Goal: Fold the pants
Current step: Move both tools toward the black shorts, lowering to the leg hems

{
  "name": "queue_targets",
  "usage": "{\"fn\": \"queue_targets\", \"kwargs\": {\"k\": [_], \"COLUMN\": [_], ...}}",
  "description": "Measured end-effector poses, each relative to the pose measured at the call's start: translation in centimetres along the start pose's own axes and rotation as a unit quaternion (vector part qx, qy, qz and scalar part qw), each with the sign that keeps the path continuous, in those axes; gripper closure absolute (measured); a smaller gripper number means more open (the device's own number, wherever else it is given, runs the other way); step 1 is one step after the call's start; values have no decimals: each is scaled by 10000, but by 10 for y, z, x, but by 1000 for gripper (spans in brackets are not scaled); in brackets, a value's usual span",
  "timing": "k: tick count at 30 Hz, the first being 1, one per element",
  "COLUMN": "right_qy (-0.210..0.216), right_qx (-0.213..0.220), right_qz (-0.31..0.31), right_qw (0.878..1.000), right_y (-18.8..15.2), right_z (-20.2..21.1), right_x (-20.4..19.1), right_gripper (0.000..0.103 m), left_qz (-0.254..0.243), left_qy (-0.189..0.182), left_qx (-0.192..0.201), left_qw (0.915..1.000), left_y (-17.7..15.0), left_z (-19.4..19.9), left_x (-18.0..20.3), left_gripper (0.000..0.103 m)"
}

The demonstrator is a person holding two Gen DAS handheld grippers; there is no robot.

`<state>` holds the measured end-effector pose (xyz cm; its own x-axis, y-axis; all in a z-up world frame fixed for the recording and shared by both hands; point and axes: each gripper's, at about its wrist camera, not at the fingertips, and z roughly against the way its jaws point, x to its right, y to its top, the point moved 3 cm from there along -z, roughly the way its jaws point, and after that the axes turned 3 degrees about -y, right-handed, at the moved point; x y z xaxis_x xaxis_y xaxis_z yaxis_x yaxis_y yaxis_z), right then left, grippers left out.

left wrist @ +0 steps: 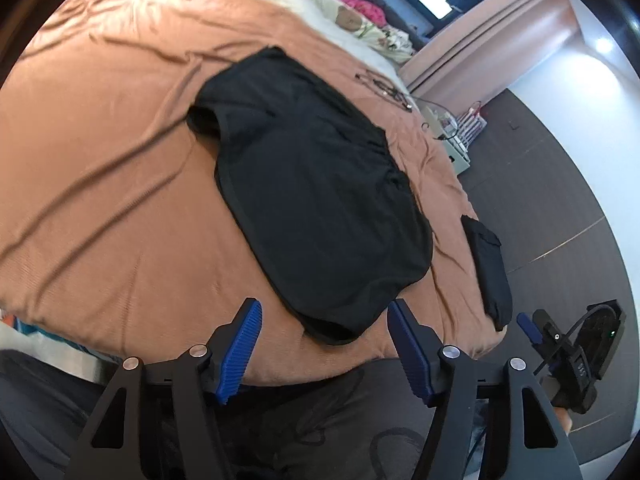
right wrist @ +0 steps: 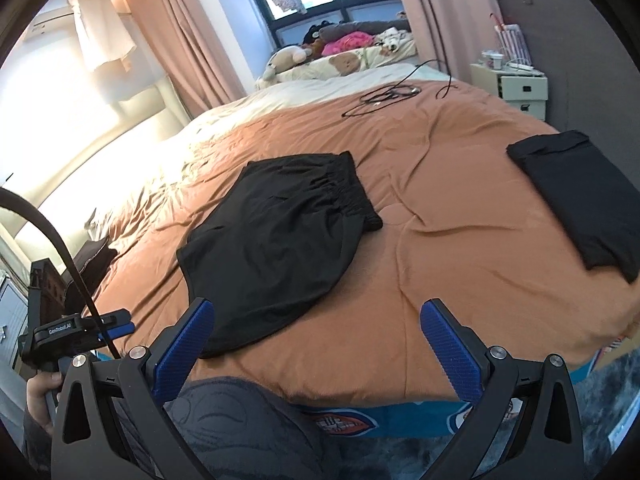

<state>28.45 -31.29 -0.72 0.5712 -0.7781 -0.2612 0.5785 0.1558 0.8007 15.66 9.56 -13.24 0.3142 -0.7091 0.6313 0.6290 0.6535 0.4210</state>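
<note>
Left wrist view shows our left gripper (left wrist: 324, 344) with jaws apart and nothing between them; the black pants (left wrist: 312, 192) lie flat on the orange bedspread (left wrist: 100, 200), their near hem just ahead of the fingertips, long axis running away toward the waistband. Our right gripper (right wrist: 316, 344) is spread wider, also empty, with the pants ahead and to its left. We judge the left hand nearer the hem.
</note>
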Motion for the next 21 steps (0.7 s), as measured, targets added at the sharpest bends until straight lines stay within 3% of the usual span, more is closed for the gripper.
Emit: {"fn": "queue_targets", "kwargs": {"k": [8,13,16,21], "right_qy": [117,195,278,411], "right_qx": [-270,-397,-536,-681], "right_qz": [-263,-414,-530,-690], "right_qw": [9992,9982,9968,9944], "right_y": [16,20,18,20], "right_z": [-24,-36,-50,-74], "right_x": [21,27,31,34], "right_gripper": [0,0,0,0], "left_qz": [555,984,1427,1717], "left_qy": [-223,-381,-586,-647], "left_qx": [-430,-628,-780,-747], "left_qw": [9973,9924,9849,9802], "left_y": [-4,-12,-18,-18], "left_z": [-39,-57,-66,-74], "left_x": [-11,-21,-29,-34], "left_gripper": [48,48,48,48]}}
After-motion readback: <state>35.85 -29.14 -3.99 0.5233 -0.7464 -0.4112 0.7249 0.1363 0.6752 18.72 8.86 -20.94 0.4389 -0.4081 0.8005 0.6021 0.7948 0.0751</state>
